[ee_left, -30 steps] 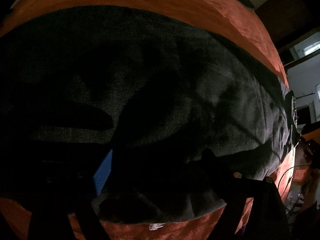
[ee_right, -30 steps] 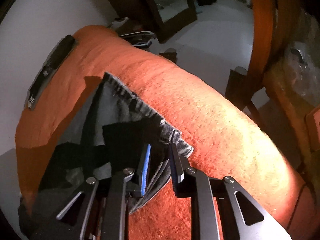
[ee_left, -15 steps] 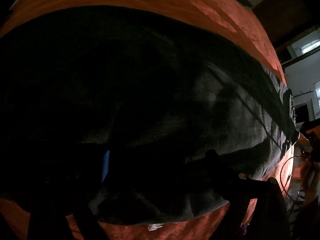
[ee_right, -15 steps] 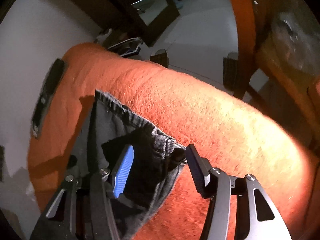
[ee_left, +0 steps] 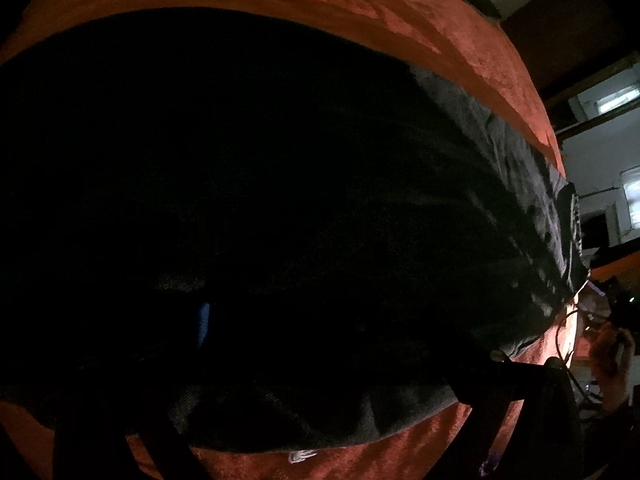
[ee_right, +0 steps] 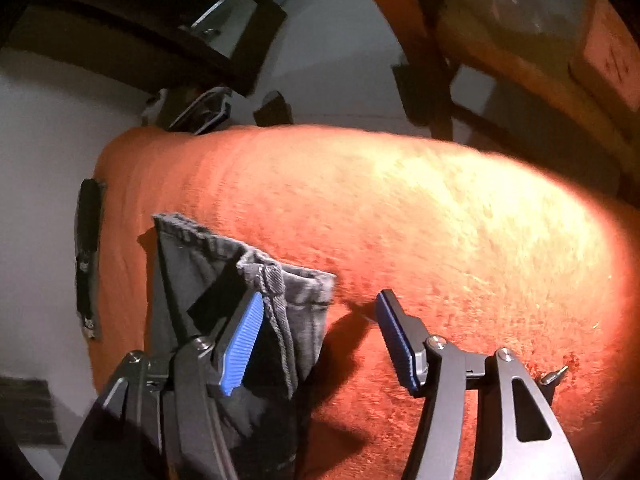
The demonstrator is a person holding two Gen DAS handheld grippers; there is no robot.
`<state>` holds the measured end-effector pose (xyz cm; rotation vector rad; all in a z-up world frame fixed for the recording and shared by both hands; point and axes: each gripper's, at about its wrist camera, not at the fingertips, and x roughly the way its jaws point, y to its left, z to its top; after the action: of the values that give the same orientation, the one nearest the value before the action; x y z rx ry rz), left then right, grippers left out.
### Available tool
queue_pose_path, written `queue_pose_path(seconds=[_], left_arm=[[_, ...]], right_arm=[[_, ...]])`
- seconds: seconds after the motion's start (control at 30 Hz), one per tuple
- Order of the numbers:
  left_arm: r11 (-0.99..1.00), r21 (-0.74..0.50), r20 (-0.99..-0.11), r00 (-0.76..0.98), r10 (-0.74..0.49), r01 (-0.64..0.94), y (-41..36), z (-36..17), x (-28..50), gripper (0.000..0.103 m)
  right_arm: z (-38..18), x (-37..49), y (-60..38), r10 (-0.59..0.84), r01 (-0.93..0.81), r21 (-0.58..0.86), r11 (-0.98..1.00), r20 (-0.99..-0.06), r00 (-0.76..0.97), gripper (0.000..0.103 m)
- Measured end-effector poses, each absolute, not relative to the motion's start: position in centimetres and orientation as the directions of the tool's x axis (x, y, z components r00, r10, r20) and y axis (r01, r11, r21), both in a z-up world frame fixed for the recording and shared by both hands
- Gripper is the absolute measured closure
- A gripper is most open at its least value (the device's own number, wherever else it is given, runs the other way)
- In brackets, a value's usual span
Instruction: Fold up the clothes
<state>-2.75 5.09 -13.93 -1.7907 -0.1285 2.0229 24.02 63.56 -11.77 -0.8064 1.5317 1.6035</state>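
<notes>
Right gripper point(ee_right: 320, 332), jaws opening, hem of the jeans point(ee_right: 224, 280) loose between its pads. Left gripper point(ee_left: 340, 360) apparently wide, opening, though dim. Jeans lie on the orange blanket point(ee_right: 440, 220): heavy, limp denim, best gripped at hem or waistband.

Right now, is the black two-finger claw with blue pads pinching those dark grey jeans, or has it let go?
Let go. The right gripper is opening, both blue pads clear of the dark grey jeans, whose hem lies on the orange blanket.

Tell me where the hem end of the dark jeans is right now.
In the right wrist view the jeans hem lies at lower left on the orange blanket, just beyond the right gripper, whose jaws are opening with nothing pinched.
</notes>
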Motion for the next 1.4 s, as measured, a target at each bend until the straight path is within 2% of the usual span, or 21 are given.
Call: queue_pose_path(seconds=[0.1, 0.13, 0.17, 0.3, 0.37, 0.73, 0.83, 0.9, 1.03, 1.2, 1.33, 1.4], left_arm=[[-0.901, -0.356, -0.921, -0.069, 0.383, -0.249, 5.1, -13.9, -2.9, 0.001], [-0.901, -0.358, -0.921, -0.069, 0.385, -0.247, 5.1, -14.0, -2.9, 0.001], [-0.901, -0.355, -0.922, -0.069, 0.382, -0.248, 5.2, -14.0, -2.9, 0.001], [-0.902, -0.349, -0.924, -0.069, 0.377, -0.253, 5.6, -14.0, -3.0, 0.001], [-0.901, -0.351, -0.923, -0.068, 0.379, -0.253, 5.7, -14.0, -3.1, 0.001], [-0.901, -0.358, -0.922, -0.06, 0.383, -0.245, 4.0, -13.5, -2.3, 0.001], [-0.901, -0.354, -0.923, -0.059, 0.379, -0.249, 4.5, -13.6, -2.8, 0.001], [-0.902, -0.352, -0.925, -0.057, 0.377, -0.252, 5.3, -13.7, -3.4, 0.001], [-0.901, -0.355, -0.923, -0.058, 0.38, -0.25, 4.7, -13.4, -3.1, 0.001], [-0.902, -0.356, -0.923, -0.059, 0.38, -0.246, 3.4, -12.9, -2.0, 0.001], [-0.902, -0.356, -0.923, -0.059, 0.38, -0.245, 3.9, -13.1, -2.3, 0.001], [-0.902, -0.355, -0.923, -0.058, 0.38, -0.245, 4.0, -13.2, -2.4, 0.001]], right_arm=[[-12.1, 24.2, 63.4, 0.093, -0.848, 0.53, 0.006, -0.844, -0.528, 0.045], [-12.0, 24.0, 63.4, 0.098, -0.851, 0.525, -0.011, -0.847, -0.523, 0.048], [-11.9, 23.8, 63.3, 0.1, -0.852, 0.524, -0.025, -0.846, -0.523, 0.059], [-11.1, 23.7, 62.9, 0.144, -0.866, 0.498, -0.047, -0.854, -0.5, 0.068], [-11.2, 23.9, 63.0, 0.15, -0.871, 0.489, -0.045, -0.859, -0.489, 0.076], [-12.1, 22.5, 62.7, 0.07, -0.828, 0.551, -0.106, -0.826, -0.559, 0.076], [-13.0, 22.1, 62.9, 0.044, -0.837, 0.535, -0.114, -0.839, -0.543, 0.074], [-13.9, 22.3, 63.3, 0.03, -0.822, 0.564, -0.082, -0.823, -0.568, 0.068], [-14.0, 22.5, 63.0, 0.073, -0.812, 0.578, -0.076, -0.809, -0.583, 0.067], [-14.3, 22.4, 64.0, -0.02, -0.797, 0.597, -0.091, -0.801, -0.598, 0.067], [-13.7, 22.6, 64.3, -0.038, -0.799, 0.592, -0.104, -0.805, -0.592, 0.085], [-12.8, 22.3, 63.8, -0.008, -0.794, 0.588, -0.153, -0.804, -0.594, 0.09]])
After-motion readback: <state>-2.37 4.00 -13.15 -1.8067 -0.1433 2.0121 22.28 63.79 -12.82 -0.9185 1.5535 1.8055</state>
